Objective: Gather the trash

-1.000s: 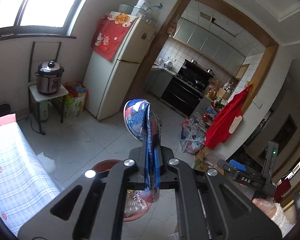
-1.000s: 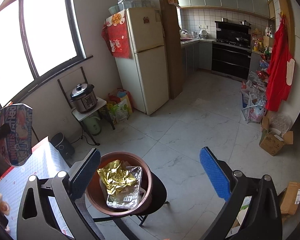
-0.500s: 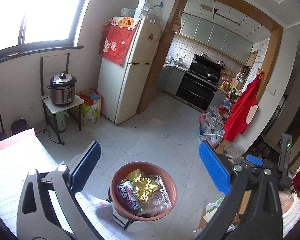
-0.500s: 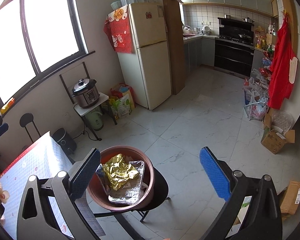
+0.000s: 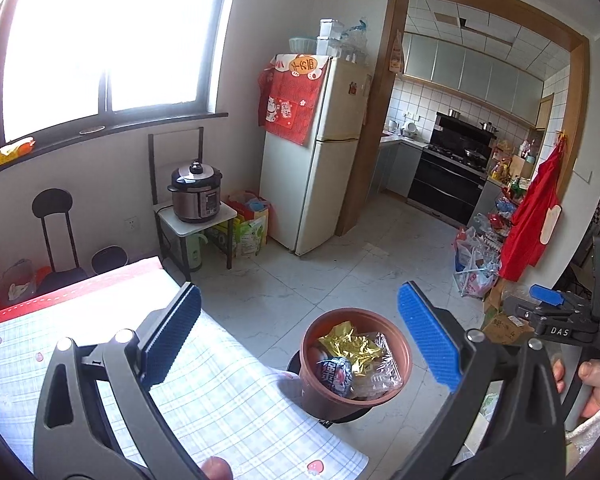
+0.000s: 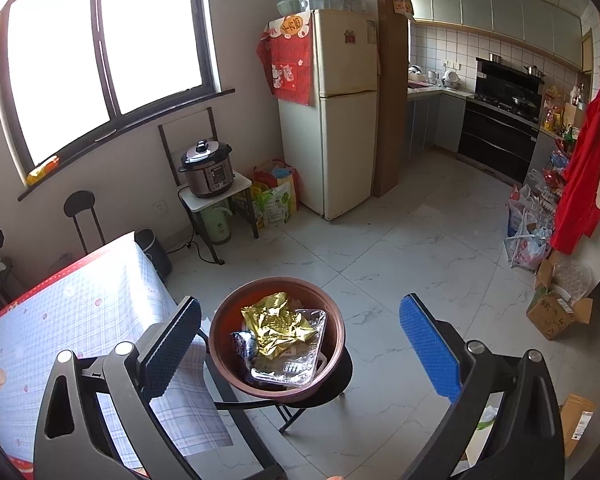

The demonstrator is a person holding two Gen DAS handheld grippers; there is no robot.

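A brown round bin [image 5: 396,394] stands on a black stool beside the table; it also shows in the right wrist view [image 6: 220,344]. Inside lie a gold foil wrapper [image 5: 350,346], a clear plastic tray [image 6: 300,372] and a crumpled blue snack packet [image 5: 334,374]. My left gripper [image 5: 300,336] is open and empty, above the table edge and the bin. My right gripper [image 6: 300,338] is open and empty, hovering above the bin; it also shows at the right of the left wrist view [image 5: 548,312].
A table with a plaid cloth [image 5: 220,400] lies at the left. A fridge [image 5: 320,152], a rice cooker on a small stand [image 5: 196,196], a black stool [image 5: 54,224] and bags and boxes by the right wall [image 6: 556,308] ring the tiled floor [image 6: 420,248].
My left gripper opened and the blue snack packet it held now lies in the bin. The left gripper has drawn back over the table. The right gripper hardly moved.
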